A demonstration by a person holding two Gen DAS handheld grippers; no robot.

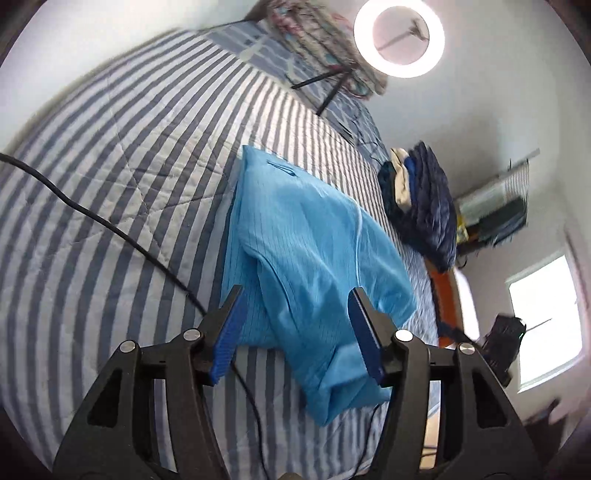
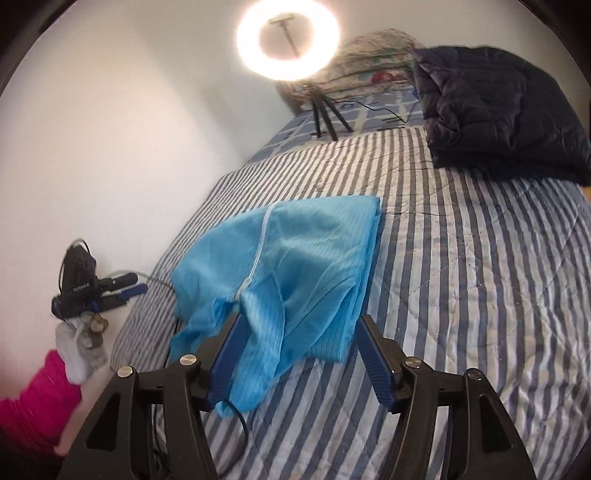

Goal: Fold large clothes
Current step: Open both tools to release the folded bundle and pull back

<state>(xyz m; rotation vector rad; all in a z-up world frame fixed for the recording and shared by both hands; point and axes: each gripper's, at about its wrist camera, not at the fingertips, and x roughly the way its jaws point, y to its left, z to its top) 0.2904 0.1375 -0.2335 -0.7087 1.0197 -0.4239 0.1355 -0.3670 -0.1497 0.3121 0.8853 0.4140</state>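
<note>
A light blue garment with a white zipper [image 1: 303, 251] lies partly folded on the striped bed cover [image 1: 110, 155]. My left gripper [image 1: 295, 299] is open above its near end, fingers apart on either side, holding nothing. In the right wrist view the same garment [image 2: 295, 258] lies on the striped cover [image 2: 461, 277], and my right gripper [image 2: 299, 321] is open over its near edge. A loose flap of cloth hangs beside the left finger [image 2: 229, 354]; the jaws do not pinch it. The left gripper [image 2: 125, 291] shows at the far left, held by a gloved hand.
A pile of dark navy clothes [image 1: 421, 206] sits at the bed's edge, also in the right wrist view [image 2: 495, 110]. A ring light on a tripod [image 2: 288, 35] stands at the bed's head near a patterned pillow [image 2: 373, 62]. A black cable [image 1: 92, 218] crosses the cover. A window [image 1: 546, 317] is beyond.
</note>
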